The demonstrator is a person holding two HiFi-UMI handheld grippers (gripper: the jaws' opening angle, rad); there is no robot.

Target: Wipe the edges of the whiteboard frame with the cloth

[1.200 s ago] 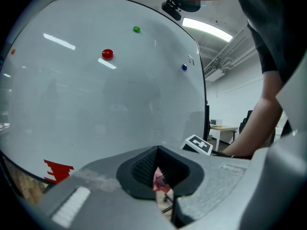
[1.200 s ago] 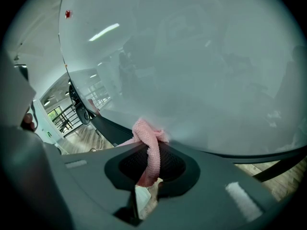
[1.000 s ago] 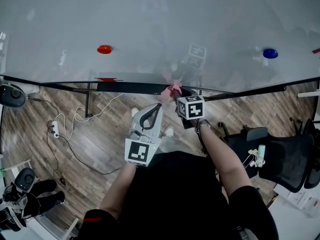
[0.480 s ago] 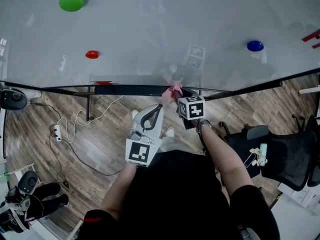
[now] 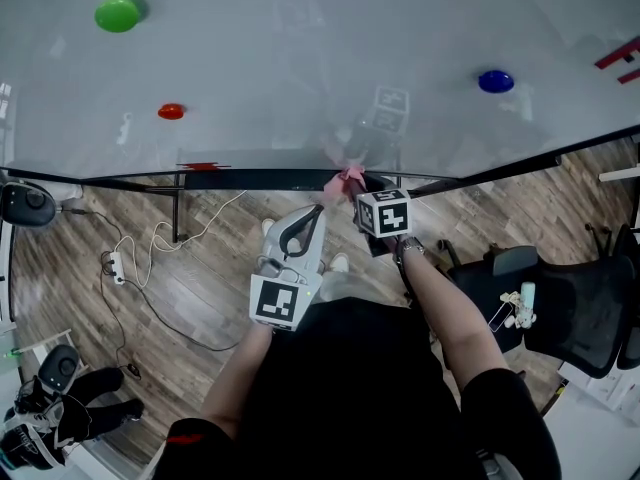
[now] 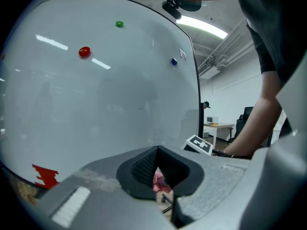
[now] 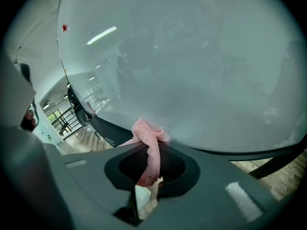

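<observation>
The whiteboard (image 5: 300, 58) fills the top of the head view, and its dark bottom frame edge (image 5: 250, 179) runs across below it. A pink cloth (image 5: 346, 180) is pressed against that edge, with my right gripper (image 5: 356, 186) shut on it. In the right gripper view the cloth (image 7: 147, 140) bunches out of the right gripper (image 7: 151, 152) against the frame (image 7: 108, 130). My left gripper (image 5: 320, 211) hangs just left of and below the cloth, clear of the board. In its own view the left gripper (image 6: 157, 150) is shut and holds nothing.
Green (image 5: 118, 13), red (image 5: 171, 111) and blue (image 5: 495, 81) magnets stick to the board. A stand leg (image 5: 177, 208) drops to the wooden floor, where a power strip with its cable (image 5: 110, 263) lies. A black office chair (image 5: 570, 308) stands at the right.
The head view has turned, so the magnets have slid left and the board's right end has risen. Both grippers and the cloth stay at about the same spot on the bottom frame edge.
</observation>
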